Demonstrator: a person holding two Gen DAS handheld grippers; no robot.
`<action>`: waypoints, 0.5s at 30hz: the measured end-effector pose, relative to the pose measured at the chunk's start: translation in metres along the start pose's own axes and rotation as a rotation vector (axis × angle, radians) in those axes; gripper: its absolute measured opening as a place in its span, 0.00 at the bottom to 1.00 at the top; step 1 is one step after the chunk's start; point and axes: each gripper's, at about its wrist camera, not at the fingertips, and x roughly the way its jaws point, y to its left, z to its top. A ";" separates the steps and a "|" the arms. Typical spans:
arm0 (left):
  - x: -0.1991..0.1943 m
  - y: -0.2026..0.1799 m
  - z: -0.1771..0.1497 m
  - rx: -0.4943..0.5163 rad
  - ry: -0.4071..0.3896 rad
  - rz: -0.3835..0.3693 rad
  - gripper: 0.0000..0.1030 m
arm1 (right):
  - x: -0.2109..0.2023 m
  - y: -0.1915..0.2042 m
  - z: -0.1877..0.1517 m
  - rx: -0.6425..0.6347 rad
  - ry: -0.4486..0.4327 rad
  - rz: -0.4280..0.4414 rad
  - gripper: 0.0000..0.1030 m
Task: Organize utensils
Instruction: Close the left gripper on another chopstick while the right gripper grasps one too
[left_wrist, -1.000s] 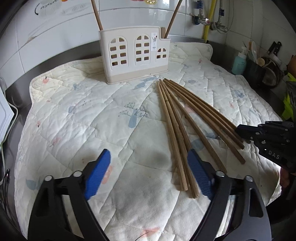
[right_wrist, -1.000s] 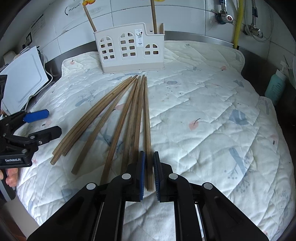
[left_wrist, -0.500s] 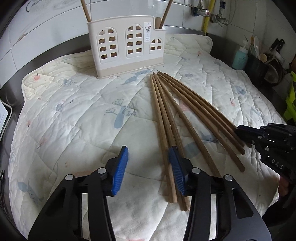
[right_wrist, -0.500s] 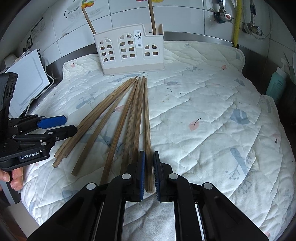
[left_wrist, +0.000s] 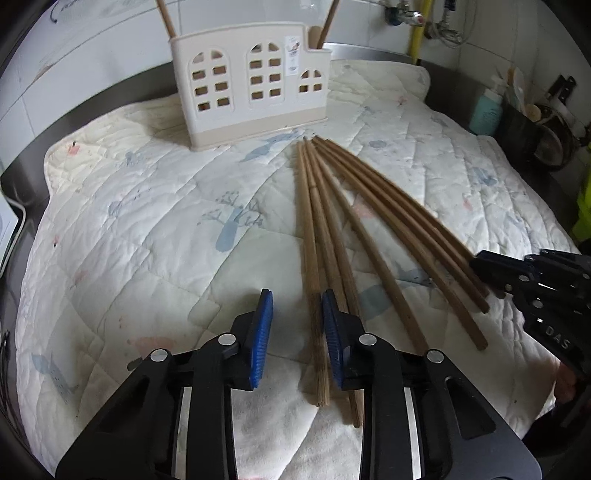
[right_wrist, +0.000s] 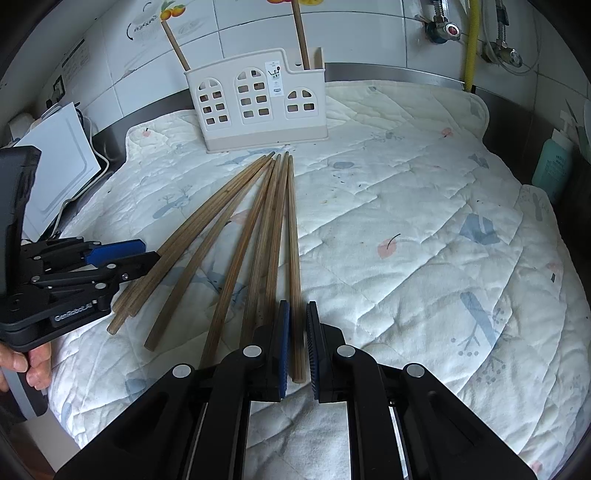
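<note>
**Two grippers at the near ends of the chopsticks**

The left gripper (left_wrist: 297, 332) points down at the quilted mat (left_wrist: 147, 229), its blue pads (left_wrist: 261, 339) apart with a clear gap between them. Its jaws have just been closing. The leftmost chopstick (left_wrist: 312, 266) of the fan runs into that gap, lying close along the right-hand pad; whether that pad touches it cannot be told, and the left-hand pad stands clear of it, so nothing is gripped yet.

The right gripper (right_wrist: 296, 343) sits at the opposite side of the fan with its jaws nearly together, only a narrow slot left. The rightmost chopstick (right_wrist: 294, 258) lies in line with that slot and its near end shows between the pads; whether they actually pinch it cannot be told from this view.

The long wooden chopsticks (right_wrist: 236, 236) lie flat on the mat, their far tips bunched together and their near ends spread toward the two grippers.

Just beyond the far tips stands the cream utensil holder (right_wrist: 258, 107), upright, with arched window cut-outs. Two chopsticks already stand in it, one (right_wrist: 175, 44) leaning at its left end, one (right_wrist: 300, 33) at its right end.

Behind is a tiled wall (right_wrist: 351, 33). A teal bottle (right_wrist: 552, 166) stands off the mat at the right, and a white board (right_wrist: 55, 166) lies at the left. Fingers of a person's hand (right_wrist: 33, 365) show under the left gripper's handle.
</note>
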 end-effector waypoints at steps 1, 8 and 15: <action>0.000 0.000 0.000 0.005 -0.003 0.006 0.26 | 0.000 0.000 0.000 -0.001 0.000 0.001 0.09; -0.001 -0.007 -0.003 -0.013 -0.012 0.008 0.23 | 0.000 0.000 0.000 0.002 -0.004 0.000 0.09; 0.001 0.004 -0.003 -0.032 -0.018 -0.014 0.15 | 0.000 0.000 -0.001 0.000 -0.005 -0.002 0.08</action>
